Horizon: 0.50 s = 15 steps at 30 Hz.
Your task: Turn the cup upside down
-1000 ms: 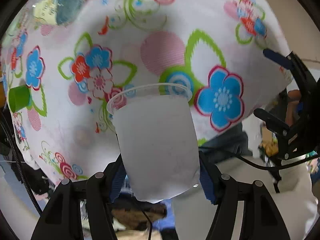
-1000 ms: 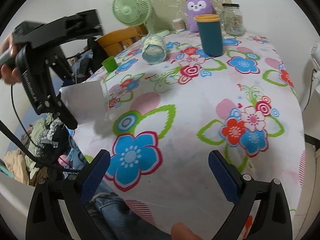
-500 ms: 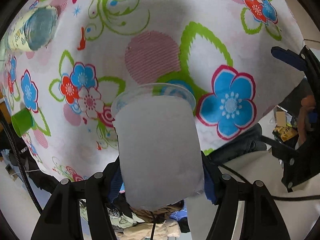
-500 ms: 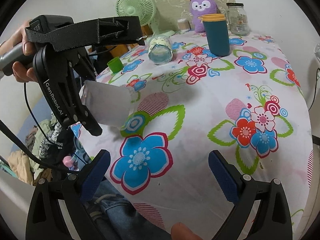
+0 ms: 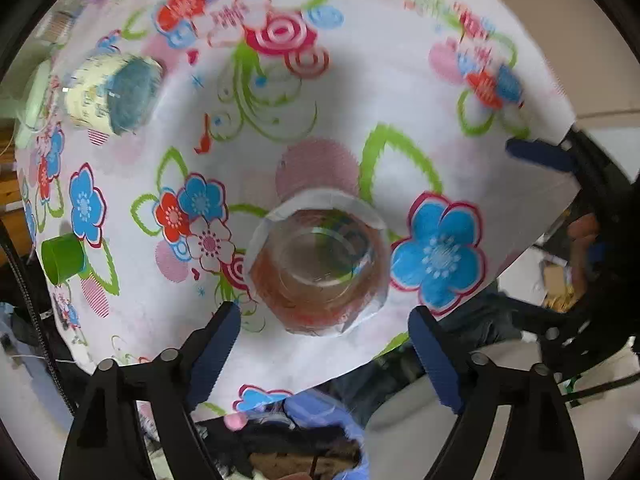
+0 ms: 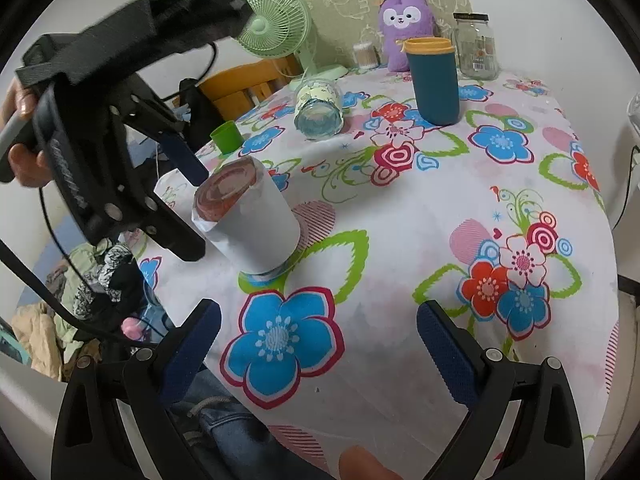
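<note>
The frosted plastic cup [image 6: 250,216] stands upside down on the flowered tablecloth [image 6: 420,216], rim down, its base on top. In the left wrist view I look down on its base [image 5: 318,266]. My left gripper [image 5: 322,344] is open, its blue pads apart on either side above the cup, touching nothing; it also shows in the right wrist view [image 6: 176,172] beside the cup. My right gripper [image 6: 318,344] is open and empty near the table's front edge.
A small green cup [image 6: 226,137] stands at the left edge. A clear jar [image 6: 320,110] lies on its side farther back. A dark teal tumbler [image 6: 434,80], a glass jar [image 6: 476,46], a purple plush toy [image 6: 404,28] and a green fan [image 6: 276,26] stand at the back.
The left gripper turned the cup over, set it rim down on the cloth and opened. It has lifted off the cup. The right gripper has barely moved.
</note>
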Tool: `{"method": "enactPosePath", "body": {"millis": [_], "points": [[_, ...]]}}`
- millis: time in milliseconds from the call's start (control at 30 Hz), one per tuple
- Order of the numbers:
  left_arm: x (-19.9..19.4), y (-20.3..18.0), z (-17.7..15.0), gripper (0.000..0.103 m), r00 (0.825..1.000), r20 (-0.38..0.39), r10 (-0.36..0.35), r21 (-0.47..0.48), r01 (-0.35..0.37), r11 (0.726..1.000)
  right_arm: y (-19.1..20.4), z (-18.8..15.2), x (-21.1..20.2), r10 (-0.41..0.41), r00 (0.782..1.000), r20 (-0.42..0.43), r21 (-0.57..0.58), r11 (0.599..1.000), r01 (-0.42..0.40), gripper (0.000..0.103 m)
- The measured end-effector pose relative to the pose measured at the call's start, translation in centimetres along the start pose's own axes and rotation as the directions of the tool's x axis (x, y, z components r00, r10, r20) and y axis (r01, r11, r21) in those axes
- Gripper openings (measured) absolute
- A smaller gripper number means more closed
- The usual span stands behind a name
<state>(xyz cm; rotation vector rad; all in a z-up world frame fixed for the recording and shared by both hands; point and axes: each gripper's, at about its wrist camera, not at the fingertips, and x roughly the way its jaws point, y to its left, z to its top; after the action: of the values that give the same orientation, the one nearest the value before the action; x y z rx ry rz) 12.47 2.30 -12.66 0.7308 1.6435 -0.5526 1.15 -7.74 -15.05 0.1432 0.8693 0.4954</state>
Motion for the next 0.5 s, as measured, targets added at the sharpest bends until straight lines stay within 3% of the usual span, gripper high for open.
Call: {"method": "enactPosePath", "body": {"millis": [267, 500], "points": [[-2.7, 1.5, -3.0, 0.094, 0.980, 0.199, -0.021, -0.080, 0.038, 0.996, 1.1, 1.0, -0.3, -0.067, 0.998, 0.014, -0.021, 0.998, 0.067, 0.103], [-4.2, 3.4, -6.2, 0.095, 0.927, 0.371, -0.051, -0.178, 0.124, 0.976, 2.1, 2.3, -0.5, -0.092, 0.995, 0.025, -0.036, 0.995, 0.093, 0.103]]}}
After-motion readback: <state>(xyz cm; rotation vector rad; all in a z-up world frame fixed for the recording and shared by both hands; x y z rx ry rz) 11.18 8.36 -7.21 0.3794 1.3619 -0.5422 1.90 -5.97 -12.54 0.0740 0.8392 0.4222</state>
